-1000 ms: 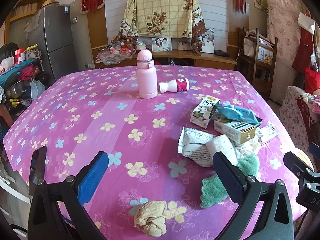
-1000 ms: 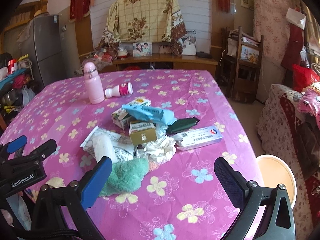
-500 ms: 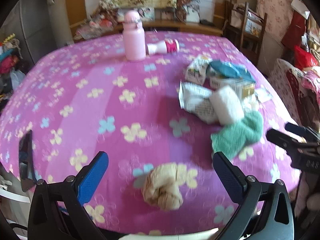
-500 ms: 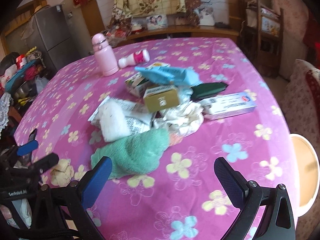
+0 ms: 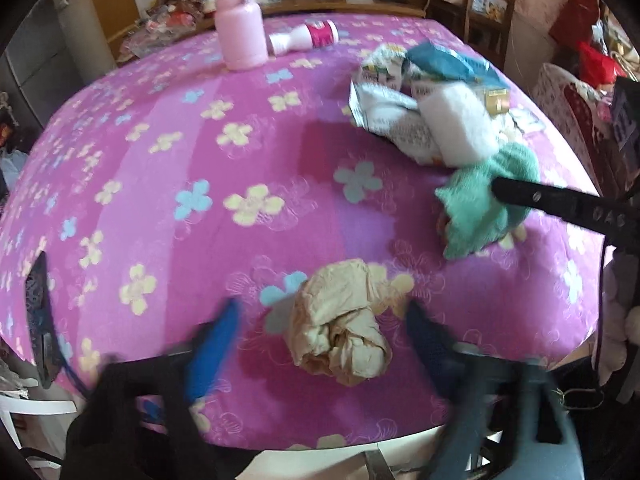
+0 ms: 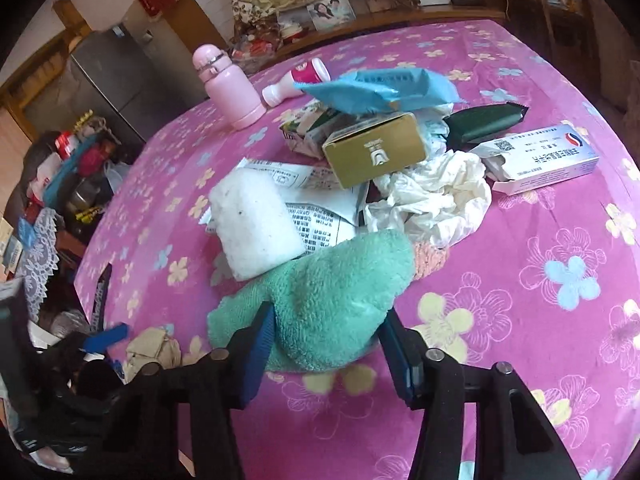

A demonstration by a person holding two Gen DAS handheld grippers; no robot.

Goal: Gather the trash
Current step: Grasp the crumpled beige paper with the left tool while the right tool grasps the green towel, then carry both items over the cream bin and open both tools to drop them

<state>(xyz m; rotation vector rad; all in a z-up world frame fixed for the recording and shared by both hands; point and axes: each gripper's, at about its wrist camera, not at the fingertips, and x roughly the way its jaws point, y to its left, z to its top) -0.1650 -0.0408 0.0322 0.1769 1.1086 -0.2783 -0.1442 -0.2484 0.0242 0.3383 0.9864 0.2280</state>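
A crumpled beige paper ball (image 5: 340, 324) lies near the table's front edge, between the blurred fingers of my open left gripper (image 5: 324, 332). It also shows in the right wrist view (image 6: 152, 350). My right gripper (image 6: 328, 352) has its blue-padded fingers on either side of a green towel (image 6: 320, 300), partly closed around it; the towel still rests on the cloth. The towel also shows in the left wrist view (image 5: 480, 200). Behind it lies a trash pile: a white sponge (image 6: 256, 224), printed paper (image 6: 320, 216), a gold box (image 6: 376, 148), crumpled white tissue (image 6: 436, 196), a blue wrapper (image 6: 380, 88).
A pink flask (image 6: 228, 88) stands at the back beside a lying white and red bottle (image 6: 296, 80). A white medicine box (image 6: 544, 160) and dark green packet (image 6: 484, 120) lie right. The pink floral tablecloth (image 5: 160, 200) covers the table. Clutter and a fridge stand left.
Both grippers have moved forward and down. The left now straddles the beige paper ball. The right has narrowed around the green towel.
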